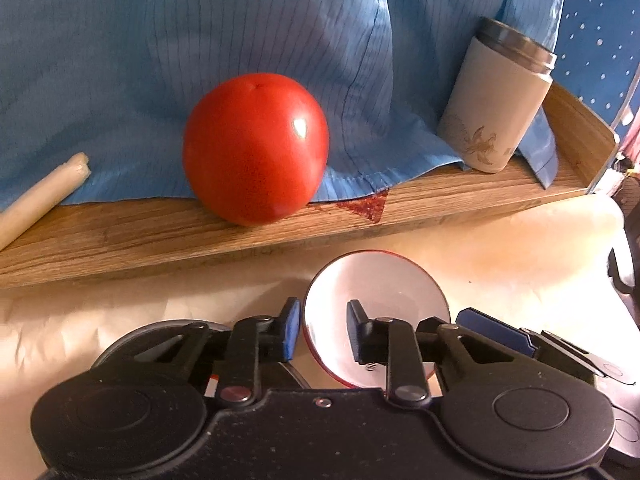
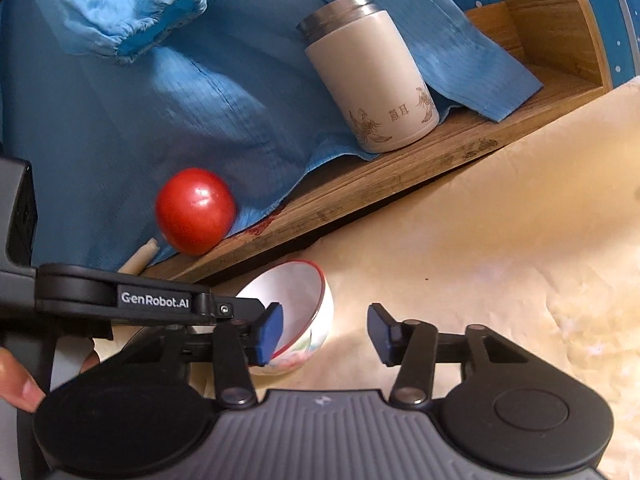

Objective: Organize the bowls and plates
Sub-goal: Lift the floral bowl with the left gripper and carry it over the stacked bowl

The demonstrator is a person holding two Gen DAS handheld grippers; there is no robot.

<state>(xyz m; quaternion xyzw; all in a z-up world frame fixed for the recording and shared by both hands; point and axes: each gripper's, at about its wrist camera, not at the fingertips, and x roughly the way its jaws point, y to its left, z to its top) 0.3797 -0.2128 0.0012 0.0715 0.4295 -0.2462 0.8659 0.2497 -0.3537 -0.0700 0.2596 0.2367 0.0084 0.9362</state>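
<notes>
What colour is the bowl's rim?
Red, on a white bowl; clearest in the right wrist view.

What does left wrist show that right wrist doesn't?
Left wrist only: a dark round dish under its own gripper, and the bowl's rim sitting between the left gripper jaws.

Right wrist only: a gathered blue sleeve cuff, the person's fingers on the handle, the bowl's painted outer wall, and the right gripper open, with one jaw at the bowl's side.

Both: tomato, cream flask, blue cloth, wooden shelf, pale roll.
</notes>
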